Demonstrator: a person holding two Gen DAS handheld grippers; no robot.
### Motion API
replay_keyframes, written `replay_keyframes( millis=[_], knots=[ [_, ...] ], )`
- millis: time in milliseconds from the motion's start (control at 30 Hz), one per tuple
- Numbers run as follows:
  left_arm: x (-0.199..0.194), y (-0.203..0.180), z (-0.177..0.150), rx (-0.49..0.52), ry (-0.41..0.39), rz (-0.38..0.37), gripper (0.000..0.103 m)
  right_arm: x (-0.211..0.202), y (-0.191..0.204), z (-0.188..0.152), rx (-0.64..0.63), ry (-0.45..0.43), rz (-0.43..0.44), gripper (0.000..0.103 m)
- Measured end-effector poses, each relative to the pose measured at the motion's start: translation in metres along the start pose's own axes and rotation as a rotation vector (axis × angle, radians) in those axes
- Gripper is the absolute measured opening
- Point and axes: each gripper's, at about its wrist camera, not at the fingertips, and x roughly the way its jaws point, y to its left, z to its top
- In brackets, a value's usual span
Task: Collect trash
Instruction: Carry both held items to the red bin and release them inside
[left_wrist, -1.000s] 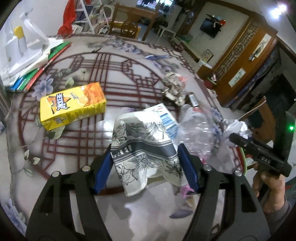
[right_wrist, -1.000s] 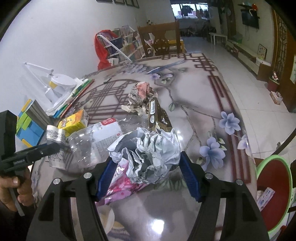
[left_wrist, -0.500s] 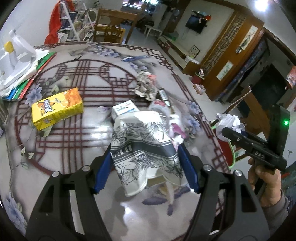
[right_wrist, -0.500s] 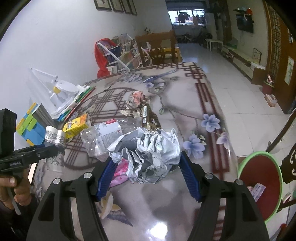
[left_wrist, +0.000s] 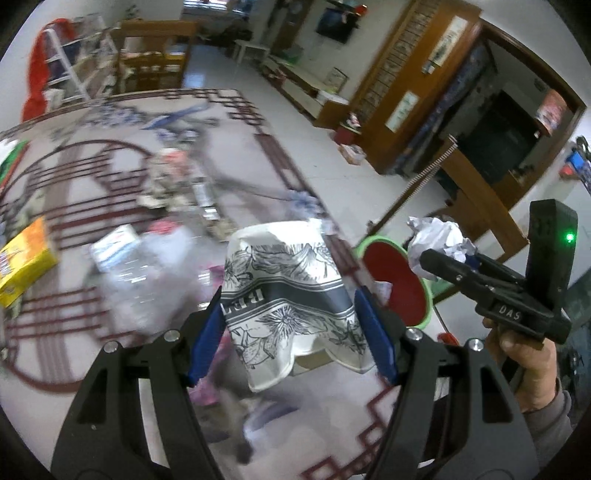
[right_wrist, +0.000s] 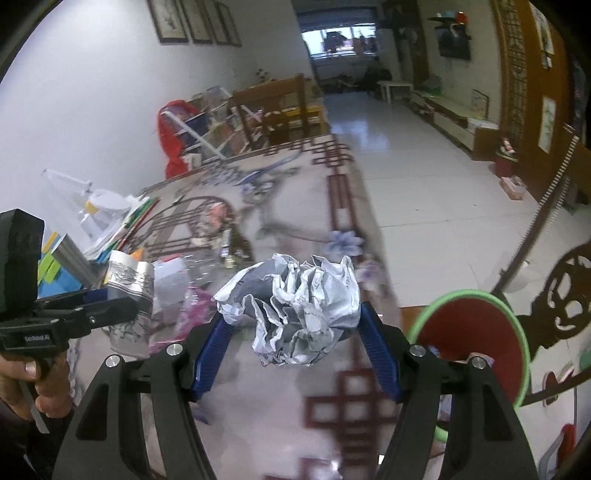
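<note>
We are partway through the clean-up: each gripper carries one piece of trash, and neither piece has reached the round red bin with the green rim (right_wrist: 476, 343) that stands on the floor just past the edge of the patterned marble-look table (left_wrist: 122, 369). Our left gripper (left_wrist: 291, 332) is clamped on a squashed white paper cup printed with grey flowers (left_wrist: 284, 295), its blue pads (left_wrist: 205, 339) pressing the cup's sides, and it hangs above the table near the edge, with the bin ahead and to its right. Our right gripper (right_wrist: 295, 343) is closed on a crumpled ball of white paper (right_wrist: 295, 306), held in the air over the table's corner, the bin just to its right and lower. A scrap or two appears to lie inside the bin already, though we cannot make out what. Plenty is left on the table: a crushed clear plastic bottle (left_wrist: 147, 269), a yellow and orange carton (left_wrist: 22, 266), a crumpled printed wrapper (left_wrist: 166, 184), a pink plastic wrapper (right_wrist: 192, 310), all blurred in the left wrist view. We judge the next step to be bringing both loads over the bin's mouth and releasing them, then returning for the rest.
</note>
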Motion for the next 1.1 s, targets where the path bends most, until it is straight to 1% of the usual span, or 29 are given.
replay_keyframes(
  millis=[300,533,767,833,1100],
  knots=[
    [0.061,-0.055,0.021,0.060,0.076,-0.098,0.066,-0.026,-0.078,-0.008,0.088,-0.010,-0.100,0.066],
    [0.099,-0.098,0.029,0.099,0.131,-0.187,0.066,-0.039,-0.125,-0.017,0.150,-0.008,-0.155,0.066],
    [0.129,-0.128,0.036,0.117,0.179,-0.234,0.066,-0.046,-0.159,-0.027,0.199,-0.007,-0.189,0.066],
    [0.137,-0.136,0.036,0.124,0.198,-0.253,0.066,-0.043,-0.168,-0.033,0.214,0.005,-0.201,0.066],
    [0.170,-0.164,0.038,0.135,0.249,-0.293,0.066,-0.040,-0.184,-0.041,0.251,0.026,-0.225,0.066]
  ],
)
